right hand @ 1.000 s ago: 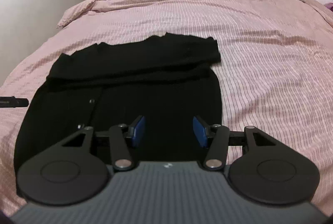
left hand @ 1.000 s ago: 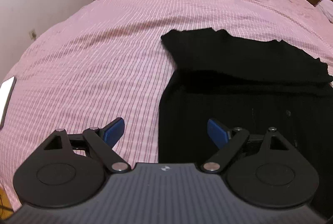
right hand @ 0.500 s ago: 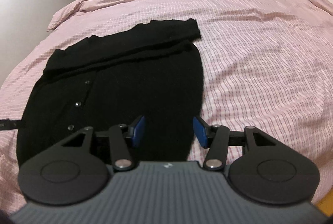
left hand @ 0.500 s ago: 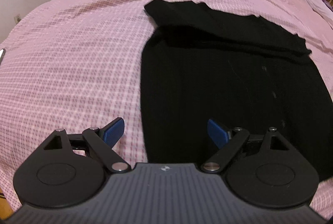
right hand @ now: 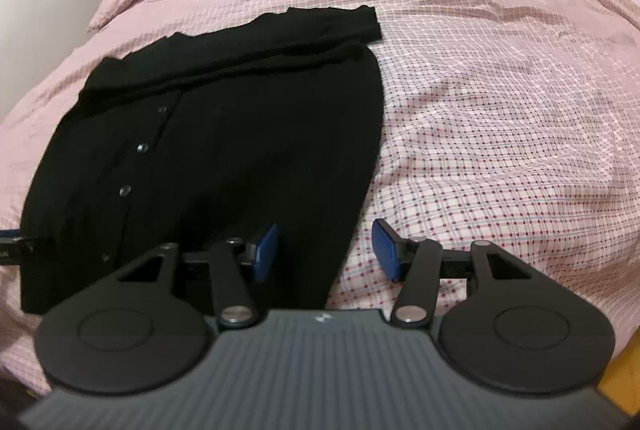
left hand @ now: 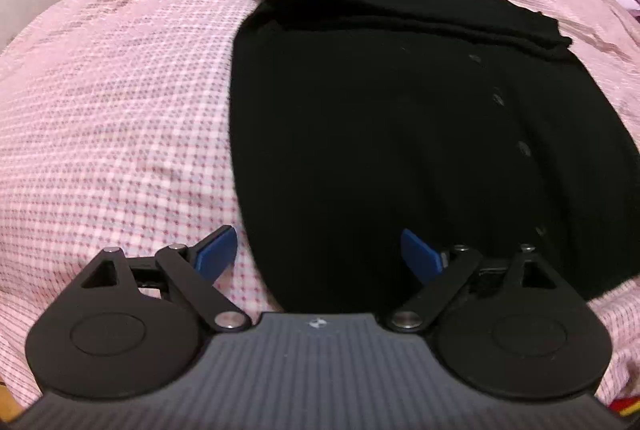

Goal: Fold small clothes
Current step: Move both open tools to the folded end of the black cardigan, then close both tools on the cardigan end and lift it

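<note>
A black buttoned cardigan [left hand: 400, 118] lies flat on the pink checked bed cover [left hand: 120, 110]. The left hand-held gripper [left hand: 320, 250] is opening wide over the garment's near left corner, gripping nothing. The right hand-held gripper [right hand: 326, 246], half open and empty, straddles its near right edge.

Matt black knit cardigan [left hand: 400, 118] on checked pink cotton bedspread [left hand: 120, 110]
</note>
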A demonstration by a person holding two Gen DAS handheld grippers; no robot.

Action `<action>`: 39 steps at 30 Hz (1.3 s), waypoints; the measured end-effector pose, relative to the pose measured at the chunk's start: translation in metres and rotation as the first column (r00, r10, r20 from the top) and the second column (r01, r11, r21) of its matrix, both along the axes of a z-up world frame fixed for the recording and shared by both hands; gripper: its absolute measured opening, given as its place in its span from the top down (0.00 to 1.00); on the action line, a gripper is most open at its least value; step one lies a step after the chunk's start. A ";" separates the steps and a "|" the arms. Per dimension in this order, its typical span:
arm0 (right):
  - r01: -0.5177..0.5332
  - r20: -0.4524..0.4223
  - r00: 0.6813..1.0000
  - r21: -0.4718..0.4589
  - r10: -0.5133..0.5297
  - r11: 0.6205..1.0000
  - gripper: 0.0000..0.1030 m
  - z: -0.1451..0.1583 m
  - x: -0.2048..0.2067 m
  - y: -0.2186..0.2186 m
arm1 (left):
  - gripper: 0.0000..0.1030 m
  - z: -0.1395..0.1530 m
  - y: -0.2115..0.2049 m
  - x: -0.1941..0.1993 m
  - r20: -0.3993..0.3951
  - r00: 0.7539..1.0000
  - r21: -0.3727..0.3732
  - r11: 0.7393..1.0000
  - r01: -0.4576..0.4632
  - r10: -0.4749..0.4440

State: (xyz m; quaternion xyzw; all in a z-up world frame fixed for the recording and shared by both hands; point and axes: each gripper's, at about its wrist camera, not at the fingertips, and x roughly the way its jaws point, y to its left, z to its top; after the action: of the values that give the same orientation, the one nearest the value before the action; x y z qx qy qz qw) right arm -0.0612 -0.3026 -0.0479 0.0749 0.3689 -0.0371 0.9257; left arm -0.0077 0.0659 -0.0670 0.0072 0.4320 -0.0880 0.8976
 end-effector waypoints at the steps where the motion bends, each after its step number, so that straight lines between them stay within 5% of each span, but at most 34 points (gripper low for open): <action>1: -0.008 -0.002 1.000 -0.002 0.008 1.000 0.48 0.000 -0.001 0.002 | 0.11 -0.001 0.001 -0.003 -0.004 1.000 -0.009 1.000 0.002 -0.002; 16: -0.058 -0.034 0.997 0.122 0.062 0.991 0.45 -0.011 -0.013 0.000 | 0.12 -0.014 0.035 -0.009 -0.120 0.993 -0.155 0.988 -0.019 0.000; 21: -0.062 -0.036 0.997 0.163 0.069 0.985 0.45 -0.016 -0.012 -0.004 | 0.40 -0.011 0.045 -0.016 -0.108 0.994 -0.187 0.982 0.008 -0.029; 26: -0.069 -0.027 0.997 0.179 0.075 0.981 0.45 -0.024 -0.014 -0.007 | 0.54 -0.011 0.042 -0.025 -0.102 0.992 -0.183 0.981 0.059 -0.079; 39: -0.112 0.012 0.994 0.211 0.112 0.971 0.49 -0.027 -0.018 -0.010 | 0.39 -0.029 0.051 -0.016 -0.121 0.990 -0.291 0.956 0.039 -0.077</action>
State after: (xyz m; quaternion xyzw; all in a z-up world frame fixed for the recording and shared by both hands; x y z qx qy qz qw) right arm -0.0794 -0.3122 -0.0747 0.1520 0.3744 0.0546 0.9131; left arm -0.0241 0.1172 -0.0962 -0.1165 0.4723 -0.1763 0.8558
